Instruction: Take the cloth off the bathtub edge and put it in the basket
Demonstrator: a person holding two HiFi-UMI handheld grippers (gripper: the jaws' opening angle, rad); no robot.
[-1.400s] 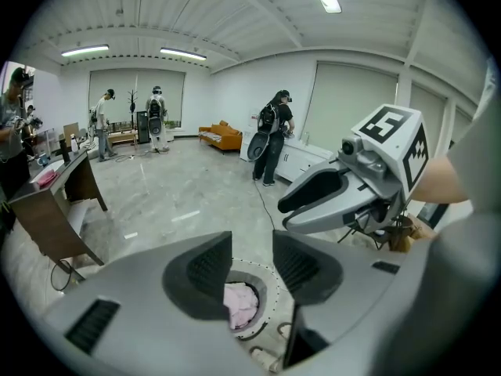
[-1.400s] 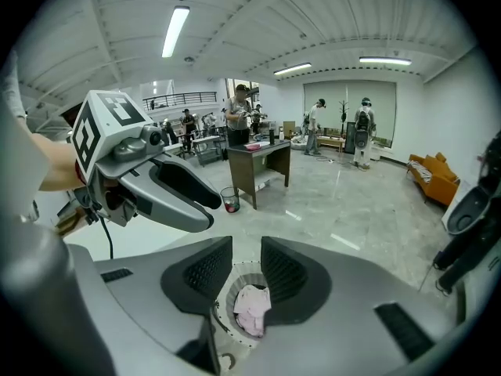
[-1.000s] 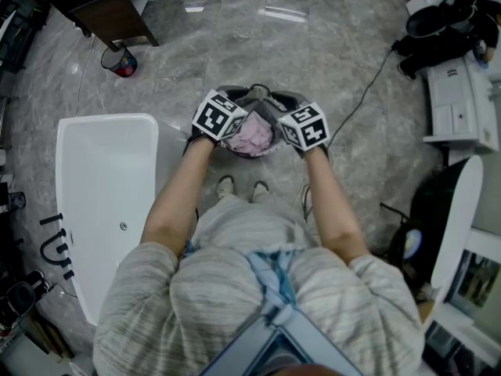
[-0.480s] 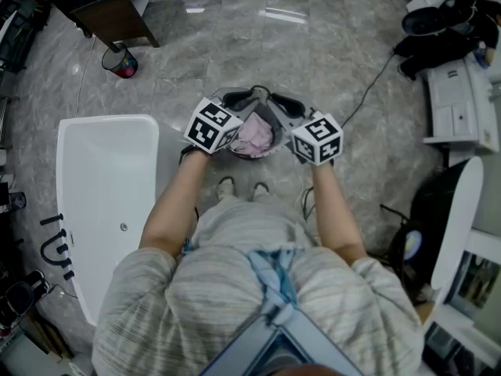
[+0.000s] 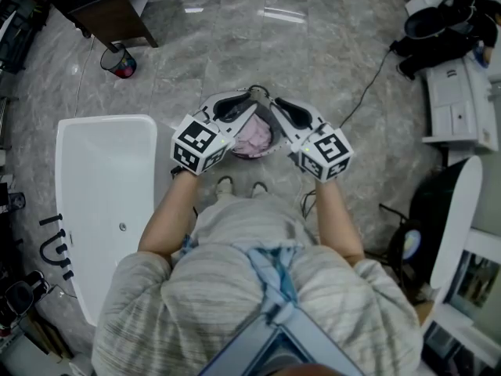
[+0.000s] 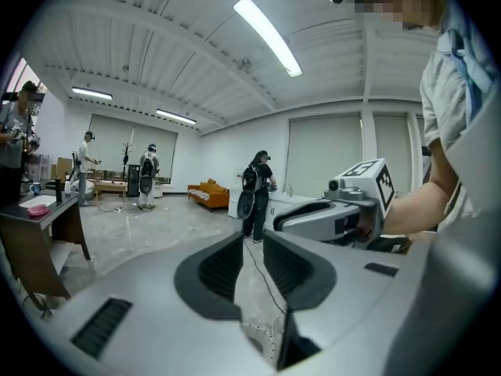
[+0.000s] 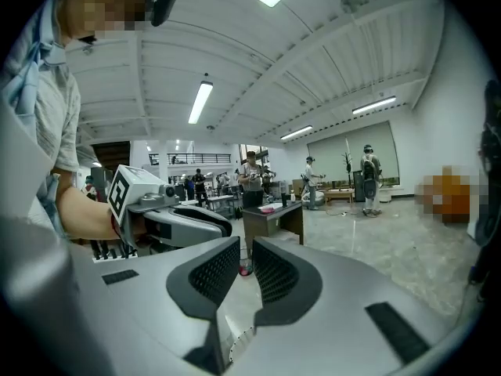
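Observation:
The pink cloth lies bunched inside the dark round basket on the floor in front of my feet. Both grippers hover above the basket with their tips close together. My left gripper reaches over it from the left and my right gripper from the right. In the left gripper view the left gripper's jaws have just been closing and stand a narrow gap apart, with nothing between them. The right gripper's jaws have done the same and are also empty. The white bathtub stands to the left, with no cloth on its rim.
A small red bin and a dark desk stand at the far left. A black cable runs across the marble floor to white equipment on the right. Several people stand far off in the hall.
Both grippers have lifted up out of the basket and tilted upward, their marker cubes drawing back toward me. The pink cloth stays in the basket.

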